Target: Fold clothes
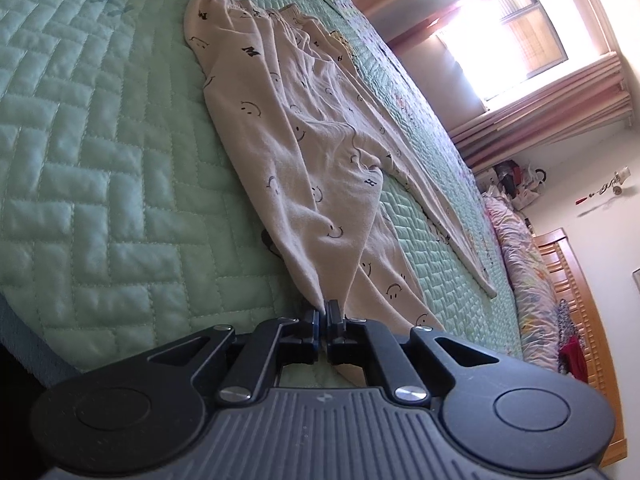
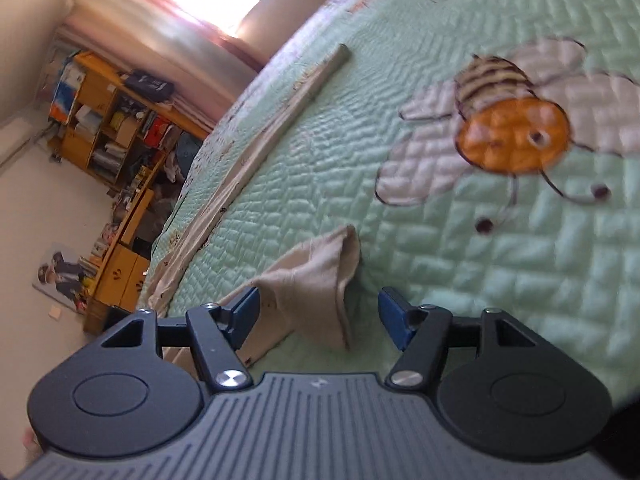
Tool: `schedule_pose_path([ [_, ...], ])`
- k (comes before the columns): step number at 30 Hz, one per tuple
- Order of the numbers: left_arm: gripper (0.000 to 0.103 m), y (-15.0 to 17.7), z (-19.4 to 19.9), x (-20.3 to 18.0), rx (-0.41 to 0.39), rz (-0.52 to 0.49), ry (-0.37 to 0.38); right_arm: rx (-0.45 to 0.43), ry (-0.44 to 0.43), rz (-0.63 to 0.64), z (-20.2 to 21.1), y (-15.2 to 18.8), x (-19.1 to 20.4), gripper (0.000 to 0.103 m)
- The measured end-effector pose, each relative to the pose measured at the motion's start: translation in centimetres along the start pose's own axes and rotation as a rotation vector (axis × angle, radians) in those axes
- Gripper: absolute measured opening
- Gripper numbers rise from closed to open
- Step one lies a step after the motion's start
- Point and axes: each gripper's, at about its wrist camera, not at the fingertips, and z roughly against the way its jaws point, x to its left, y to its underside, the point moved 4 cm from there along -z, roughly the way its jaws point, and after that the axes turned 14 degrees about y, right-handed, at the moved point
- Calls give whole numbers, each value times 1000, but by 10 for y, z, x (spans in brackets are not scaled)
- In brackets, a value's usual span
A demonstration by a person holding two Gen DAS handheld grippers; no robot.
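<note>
Beige trousers (image 1: 304, 128) printed with black smiley faces lie stretched out on the green quilted bedspread (image 1: 100, 152), waistband at the far end. My left gripper (image 1: 325, 309) is shut on a fold of the near trouser fabric and pulls it up into a taut ridge. In the right wrist view my right gripper (image 2: 318, 312) is open, its blue pads (image 2: 394, 316) on either side of a raised beige cuff end (image 2: 320, 276) of a trouser leg. The other leg (image 2: 256, 152) lies flat and long toward the far bed edge.
A bee appliqué (image 2: 508, 136) is sewn into the bedspread to the right of the cuff. A wooden headboard (image 1: 580, 292) and floral pillows (image 1: 528, 280) line one side. A cluttered wooden shelf (image 2: 116, 128) stands beyond the bed, by curtained windows (image 1: 516, 36).
</note>
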Motion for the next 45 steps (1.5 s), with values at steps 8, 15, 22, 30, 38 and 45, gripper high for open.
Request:
schedule_pose_path([
  [8, 3, -2, -1, -8, -2, 19, -32, -11, -166, -77, 36, -15, -3, 12],
  [15, 10, -5, 3, -13, 31, 35, 21, -20, -312, -146, 68, -29, -7, 12],
  [22, 10, 0, -1, -5, 34, 51, 11, 121, -15, -87, 45, 5, -53, 12],
  [30, 11, 1, -1, -10, 48, 29, 31, 125, -17, -51, 48, 15, -51, 13],
  [38, 11, 1, -7, -9, 47, 44, 29, 103, -191, -251, 30, -2, -51, 15],
  [45, 11, 2, -6, -12, 68, 33, 21, -16, -514, -257, 99, -59, 19, 10],
])
